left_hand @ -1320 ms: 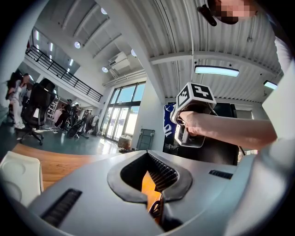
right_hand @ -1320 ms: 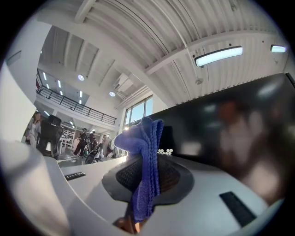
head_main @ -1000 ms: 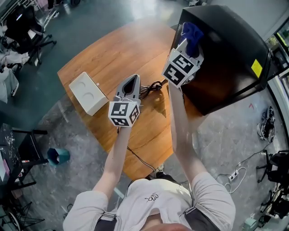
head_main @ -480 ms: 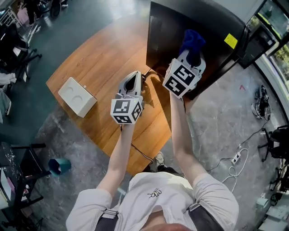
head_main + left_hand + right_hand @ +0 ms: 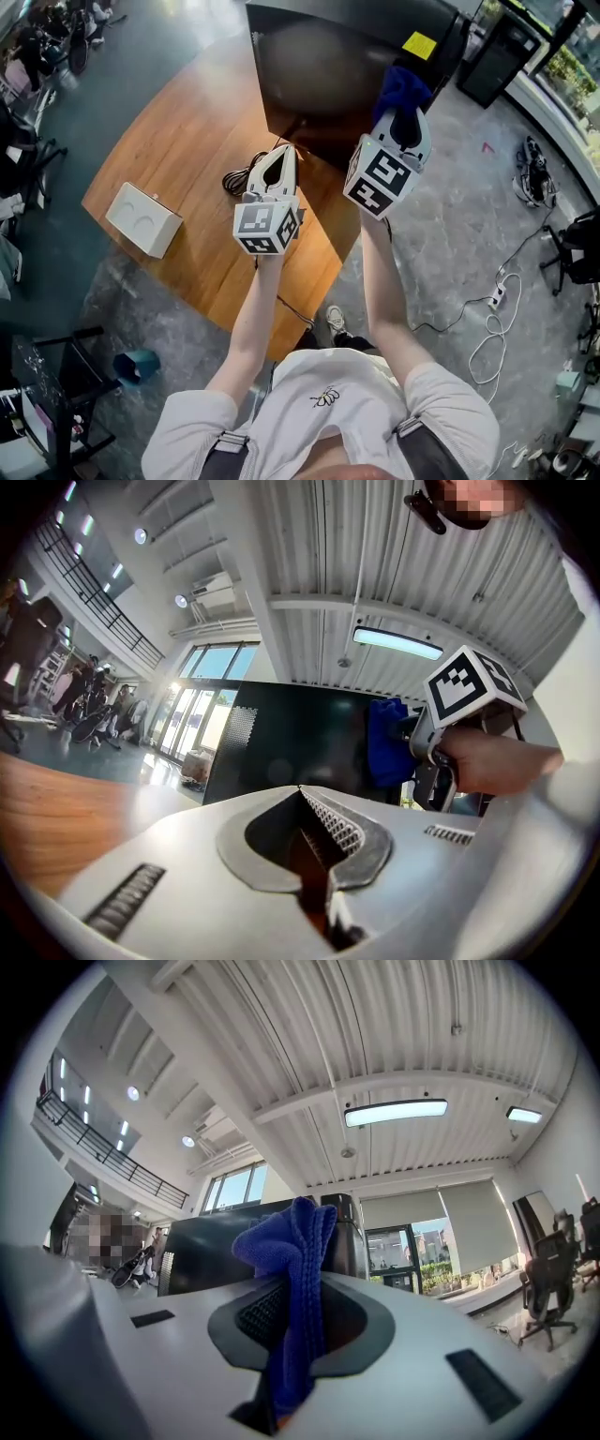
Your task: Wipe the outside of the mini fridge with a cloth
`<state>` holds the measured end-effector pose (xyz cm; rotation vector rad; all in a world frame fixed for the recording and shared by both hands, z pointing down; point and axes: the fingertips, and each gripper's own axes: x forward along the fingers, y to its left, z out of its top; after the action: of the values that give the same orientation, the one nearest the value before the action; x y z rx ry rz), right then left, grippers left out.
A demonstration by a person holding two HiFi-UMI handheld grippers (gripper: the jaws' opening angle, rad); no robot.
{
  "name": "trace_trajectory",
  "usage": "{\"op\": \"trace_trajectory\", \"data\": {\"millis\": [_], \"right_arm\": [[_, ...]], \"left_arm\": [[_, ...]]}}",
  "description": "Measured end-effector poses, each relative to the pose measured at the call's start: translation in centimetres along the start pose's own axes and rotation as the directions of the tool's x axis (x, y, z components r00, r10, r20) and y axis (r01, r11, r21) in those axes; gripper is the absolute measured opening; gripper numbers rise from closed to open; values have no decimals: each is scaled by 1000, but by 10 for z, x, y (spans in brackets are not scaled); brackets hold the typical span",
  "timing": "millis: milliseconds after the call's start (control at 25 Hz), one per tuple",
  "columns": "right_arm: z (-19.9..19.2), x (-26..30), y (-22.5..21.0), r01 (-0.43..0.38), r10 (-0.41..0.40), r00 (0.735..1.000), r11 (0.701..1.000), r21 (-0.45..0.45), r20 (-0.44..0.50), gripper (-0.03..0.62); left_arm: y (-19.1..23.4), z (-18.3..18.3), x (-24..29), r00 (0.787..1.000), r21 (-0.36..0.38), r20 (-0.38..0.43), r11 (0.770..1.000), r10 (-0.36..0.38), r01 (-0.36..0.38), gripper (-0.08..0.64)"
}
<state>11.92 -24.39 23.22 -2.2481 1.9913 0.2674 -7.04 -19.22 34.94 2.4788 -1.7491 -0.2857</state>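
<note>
Right gripper (image 5: 405, 122): jaws clamped on a folded blue cloth (image 5: 296, 1288), which stands up out of the jaws in a bunched crest and hangs down between them. Left gripper (image 5: 279, 161): jaws together, with nothing between them; the ribbed pads meet at the tip in the left gripper view. Each gripper bears a marker cube, the left (image 5: 267, 228) lower and nearer the person than the right (image 5: 380, 178).

The cloth is held up against the right part of the mini fridge (image 5: 337, 66), a black box standing at the far edge of the wooden surface (image 5: 187, 131). Whether cloth and fridge touch cannot be told. In the left gripper view the cloth shows in front of the fridge's dark side, with the person's hand (image 5: 492, 759) gripping the right gripper behind it. A yellow label (image 5: 419, 44) lies on the fridge top near its right corner.

A black cable (image 5: 239, 174) lies coiled on the surface just left of the left gripper's tip, near the fridge. A white box (image 5: 142, 218) rests well apart, near the surface's left edge.
</note>
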Motion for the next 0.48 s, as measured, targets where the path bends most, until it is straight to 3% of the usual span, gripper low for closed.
{"op": "trace_trajectory", "data": {"millis": [480], "right_arm": [[-3, -12, -50, 40, -40, 999, 999, 3, -7, 61]], "left_arm": [[-43, -8, 18, 998, -5, -22, 998, -59, 59, 5]]}}
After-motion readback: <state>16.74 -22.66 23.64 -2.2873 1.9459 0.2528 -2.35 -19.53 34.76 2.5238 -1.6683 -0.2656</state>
